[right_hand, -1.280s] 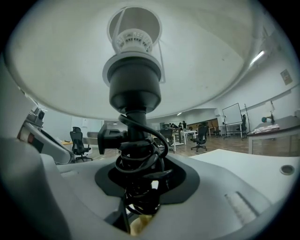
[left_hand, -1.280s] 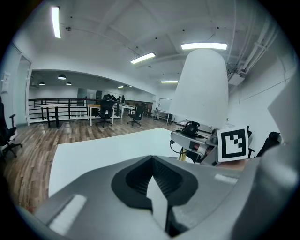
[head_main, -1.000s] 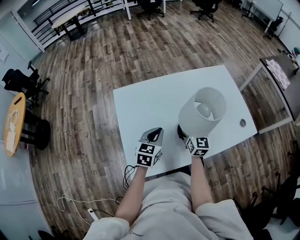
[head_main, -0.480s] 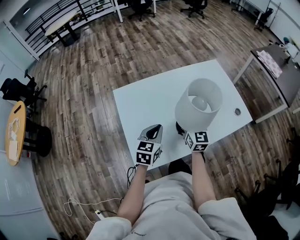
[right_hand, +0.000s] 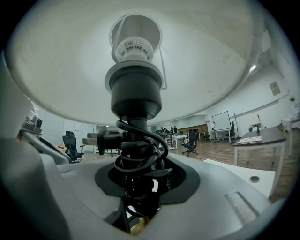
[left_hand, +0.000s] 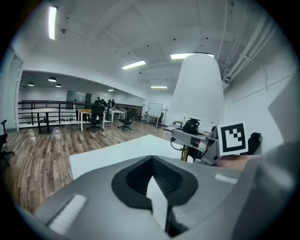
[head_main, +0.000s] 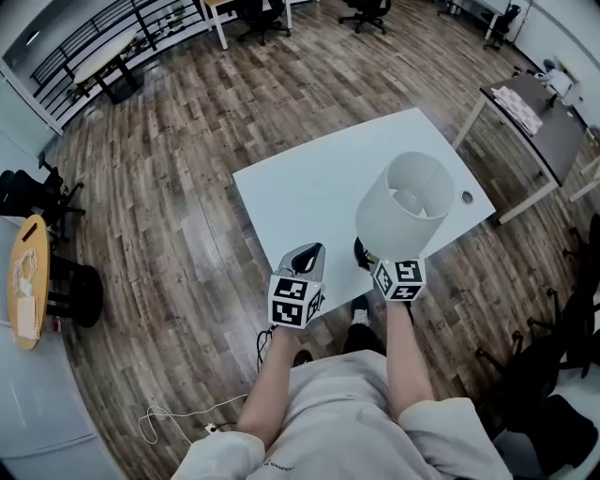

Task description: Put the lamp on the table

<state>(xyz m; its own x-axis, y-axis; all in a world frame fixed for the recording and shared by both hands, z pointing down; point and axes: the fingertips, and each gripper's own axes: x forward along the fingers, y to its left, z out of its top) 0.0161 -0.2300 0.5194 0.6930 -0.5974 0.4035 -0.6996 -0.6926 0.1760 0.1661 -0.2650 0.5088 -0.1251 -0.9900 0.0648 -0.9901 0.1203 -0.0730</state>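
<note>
A lamp with a white drum shade [head_main: 408, 206] hangs in the air over the near right part of the white table [head_main: 309, 187]. My right gripper [head_main: 367, 255] is shut on the lamp's black stem [right_hand: 136, 110], just below the socket. A black cord with its plug [right_hand: 101, 136] is coiled round the stem between the jaws. The lamp's base is hidden. To the left, my left gripper [head_main: 307, 253] floats above the table's near edge, shut and empty. In the left gripper view the shade [left_hand: 197, 89] stands to the right, above the table [left_hand: 117, 157].
The table has a small round grommet [head_main: 467, 198] near its right edge. A grey desk [head_main: 534, 117] stands at the right, office chairs [head_main: 366, 11] at the back, a round yellow stool-table [head_main: 26, 272] at the left. A white cable [head_main: 183, 412] lies on the wood floor near the person's legs.
Both grippers have risen, and the lamp has gone up with the right one. The table looks farther below. The left gripper stays shut and empty.
</note>
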